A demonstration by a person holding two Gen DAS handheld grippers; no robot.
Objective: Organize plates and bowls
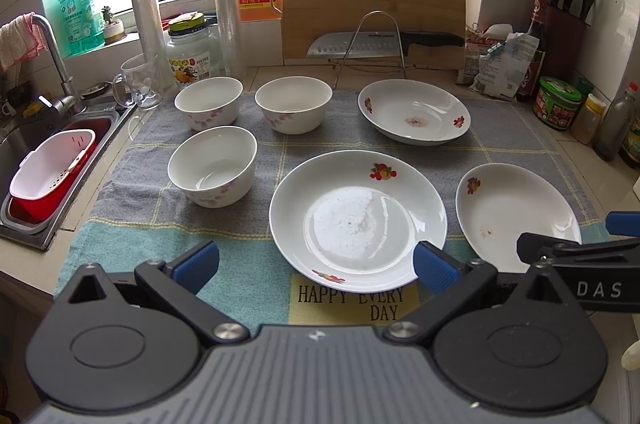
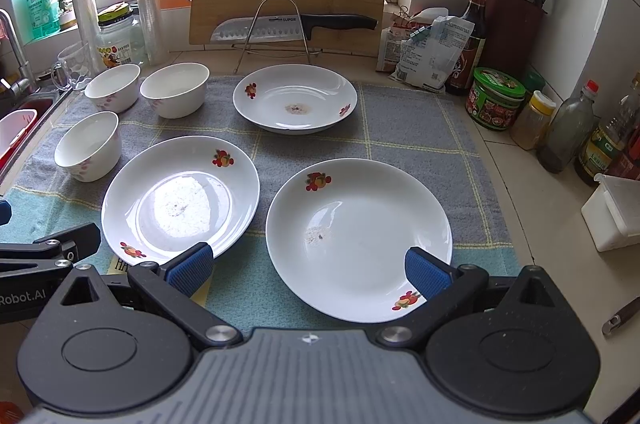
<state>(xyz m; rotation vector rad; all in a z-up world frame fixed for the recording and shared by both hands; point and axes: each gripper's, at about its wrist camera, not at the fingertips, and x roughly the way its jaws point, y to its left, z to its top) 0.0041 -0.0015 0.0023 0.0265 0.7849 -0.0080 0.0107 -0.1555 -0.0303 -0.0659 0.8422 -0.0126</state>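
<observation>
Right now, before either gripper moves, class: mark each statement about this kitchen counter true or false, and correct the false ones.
1. Three bowls stand on the cloth. True: bowl one, bowl two, bowl three.
2. The plates are stacked. False: the far plate, the middle plate and the near plate lie apart.
3. The left gripper is shut on a plate. False: it is open and holds nothing.
4. The right gripper is open. True.
5. A knife rests on the wire rack. True.
</observation>
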